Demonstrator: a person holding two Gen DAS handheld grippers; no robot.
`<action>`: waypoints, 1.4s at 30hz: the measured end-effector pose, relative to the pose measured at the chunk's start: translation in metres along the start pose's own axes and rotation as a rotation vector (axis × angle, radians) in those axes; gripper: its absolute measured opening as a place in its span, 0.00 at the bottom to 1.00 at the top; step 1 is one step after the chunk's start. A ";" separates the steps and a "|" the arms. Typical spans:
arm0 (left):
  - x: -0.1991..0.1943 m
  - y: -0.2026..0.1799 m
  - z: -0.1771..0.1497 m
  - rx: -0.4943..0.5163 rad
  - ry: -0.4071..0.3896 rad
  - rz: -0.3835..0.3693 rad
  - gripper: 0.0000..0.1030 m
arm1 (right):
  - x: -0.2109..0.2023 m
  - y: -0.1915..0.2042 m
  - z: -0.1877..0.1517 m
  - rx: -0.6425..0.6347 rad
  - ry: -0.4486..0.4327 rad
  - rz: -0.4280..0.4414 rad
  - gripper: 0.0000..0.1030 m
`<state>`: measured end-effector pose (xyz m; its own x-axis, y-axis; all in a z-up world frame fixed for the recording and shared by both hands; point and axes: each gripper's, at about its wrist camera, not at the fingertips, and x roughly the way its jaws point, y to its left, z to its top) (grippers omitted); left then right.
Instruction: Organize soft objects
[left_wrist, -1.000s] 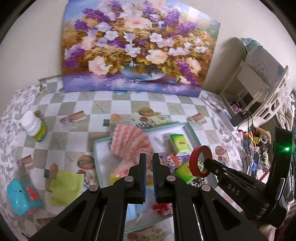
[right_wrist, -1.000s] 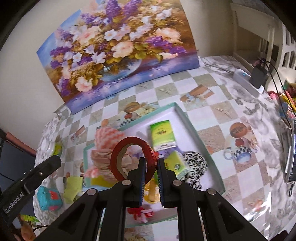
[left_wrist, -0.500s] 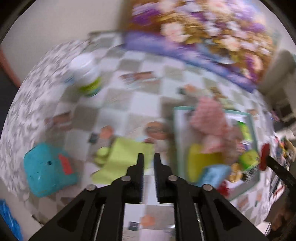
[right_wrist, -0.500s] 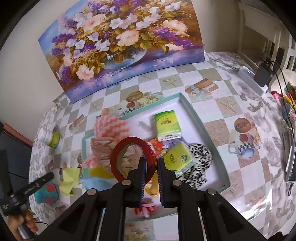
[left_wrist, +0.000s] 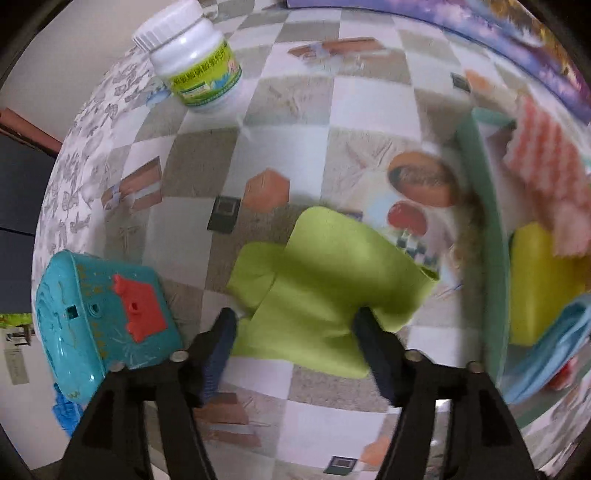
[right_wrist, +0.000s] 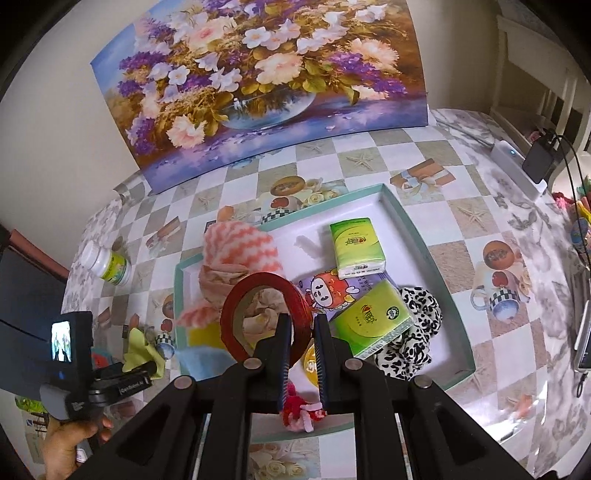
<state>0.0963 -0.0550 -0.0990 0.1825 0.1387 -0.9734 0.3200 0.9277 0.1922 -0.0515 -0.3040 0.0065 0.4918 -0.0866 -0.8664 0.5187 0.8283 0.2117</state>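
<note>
A lime green cloth lies on the checkered tablecloth left of the teal tray. My left gripper is open, its fingers on either side of the cloth's near edge. The cloth and left gripper also show in the right wrist view. My right gripper is shut on a red tape ring, held above the tray. The tray holds a pink zigzag cloth, tissue packs, a leopard print fabric and other soft items.
A white pill bottle stands at the back left. A turquoise plastic toy sits just left of the left gripper. A flower painting leans on the wall behind. A power bank and cables lie at the right.
My left gripper has swung left from over the tray, dropped to the green cloth and opened. My right gripper has stayed over the tray with the tape ring.
</note>
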 end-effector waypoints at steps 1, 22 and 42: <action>0.000 -0.001 -0.001 0.011 -0.003 0.024 0.80 | 0.000 0.000 0.000 0.001 -0.001 0.001 0.13; -0.004 -0.011 -0.012 -0.050 -0.017 -0.265 0.12 | -0.001 -0.001 0.003 0.016 -0.005 0.027 0.13; -0.141 -0.049 0.004 0.111 -0.389 -0.496 0.11 | 0.011 -0.017 0.001 0.034 0.033 0.000 0.13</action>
<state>0.0590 -0.1217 0.0293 0.3051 -0.4535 -0.8374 0.5438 0.8048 -0.2378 -0.0544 -0.3193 -0.0060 0.4692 -0.0676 -0.8805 0.5422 0.8091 0.2268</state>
